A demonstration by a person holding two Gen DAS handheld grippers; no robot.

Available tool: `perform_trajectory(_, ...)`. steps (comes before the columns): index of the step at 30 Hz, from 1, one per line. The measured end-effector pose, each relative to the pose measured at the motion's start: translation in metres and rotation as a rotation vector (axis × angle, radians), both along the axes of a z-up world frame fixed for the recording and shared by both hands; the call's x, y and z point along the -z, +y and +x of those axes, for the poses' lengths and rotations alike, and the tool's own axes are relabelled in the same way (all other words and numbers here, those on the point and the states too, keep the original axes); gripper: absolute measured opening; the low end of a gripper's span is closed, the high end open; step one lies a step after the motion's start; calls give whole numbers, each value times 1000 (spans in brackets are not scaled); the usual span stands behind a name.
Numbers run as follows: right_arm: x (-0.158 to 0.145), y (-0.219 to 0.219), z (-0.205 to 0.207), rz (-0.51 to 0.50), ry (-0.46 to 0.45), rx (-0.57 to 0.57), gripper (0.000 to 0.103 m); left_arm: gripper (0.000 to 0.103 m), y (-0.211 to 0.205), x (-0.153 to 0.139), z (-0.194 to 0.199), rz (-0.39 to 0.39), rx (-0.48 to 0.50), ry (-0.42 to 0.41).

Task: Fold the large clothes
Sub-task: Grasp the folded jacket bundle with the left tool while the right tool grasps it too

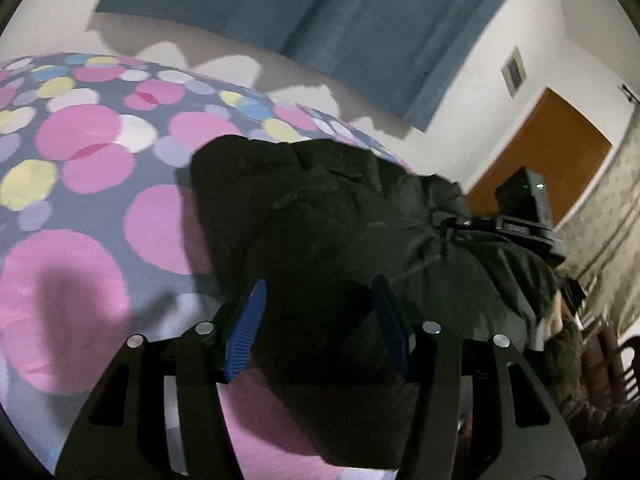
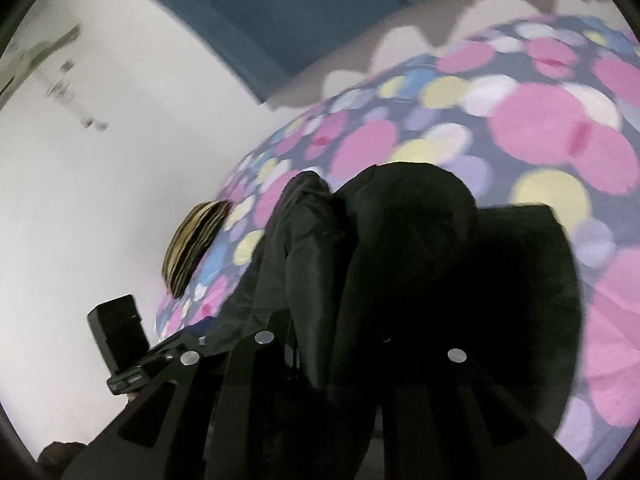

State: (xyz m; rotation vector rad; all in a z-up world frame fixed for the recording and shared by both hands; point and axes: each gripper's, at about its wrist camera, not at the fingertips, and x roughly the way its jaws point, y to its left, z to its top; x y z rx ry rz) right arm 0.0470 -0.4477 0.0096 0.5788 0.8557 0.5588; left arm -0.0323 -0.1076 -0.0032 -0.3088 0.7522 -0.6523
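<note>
A black puffy jacket (image 1: 328,208) lies bunched on a bed with a dotted pink and grey sheet (image 1: 80,140). My left gripper (image 1: 320,284) hovers over the jacket's near edge. Its blue pads (image 1: 248,328) stand well apart, with dark cloth beneath and between them but not pinched. My right gripper (image 1: 460,226) grips the jacket's right side, and creases fan out from its tips. In the right wrist view the jacket (image 2: 400,240) drapes over my fingers and hides the tips. The left gripper's black body (image 2: 120,332) shows at the lower left of that view.
A blue curtain (image 1: 320,12) hangs on the white wall behind the bed. An orange door (image 1: 552,148) is at the far right, with dark wooden furniture (image 1: 616,364) below it. A striped yellow-black cushion (image 2: 196,244) sits at the bed's edge.
</note>
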Motion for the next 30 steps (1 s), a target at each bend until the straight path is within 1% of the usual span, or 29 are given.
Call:
perform_trajectory(2, 16, -22, -4, 13, 28, 31, 15, 56, -19, 1, 2, 11, 36, -3)
perform_trajectory(6, 53, -59, -10, 82, 85, 80, 15, 58, -56, 6, 6, 40, 104, -1)
perform_trajectory(10, 82, -83, -19, 146, 110, 95, 15, 59, -80, 15, 11, 83, 128, -1)
perform_trajectory(13, 93, -88, -22, 163, 119, 99, 15, 59, -93, 21, 10, 127, 142, -15)
perform_trajectory(14, 97, -89, -22, 173, 124, 97, 16, 59, -98, 22, 9, 155, 145, -29)
perform_trajectory(16, 100, -90, -23, 184, 131, 87, 18, 59, -103, 23, 7, 184, 146, -43)
perform_trajectory(19, 93, -94, -27, 153, 151, 101, 26, 59, -104, 23, 8, 195, 153, -44)
perform_trajectory(21, 77, -95, -36, 58, 147, 124, 29, 59, -103, 23, 9, 193, 155, -39)
perform_trajectory(22, 63, -94, -43, -26, 143, 152, 29, 59, -102, 23, 9, 195, 153, -39)
perform_trajectory(23, 54, -95, -49, -81, 137, 174, 29, 59, -103, 23, 10, 197, 153, -39)
perform_trajectory(26, 18, -93, -71, -219, 82, 250, 29, 59, -107, 23, 12, 205, 160, -45)
perform_trajectory(28, 2, -89, -83, -218, 36, 252, 29, 59, -111, 23, 12, 213, 166, -53)
perform_trajectory(30, -14, -75, -90, -210, -6, 200, 29, 59, -115, 23, 12, 221, 172, -58)
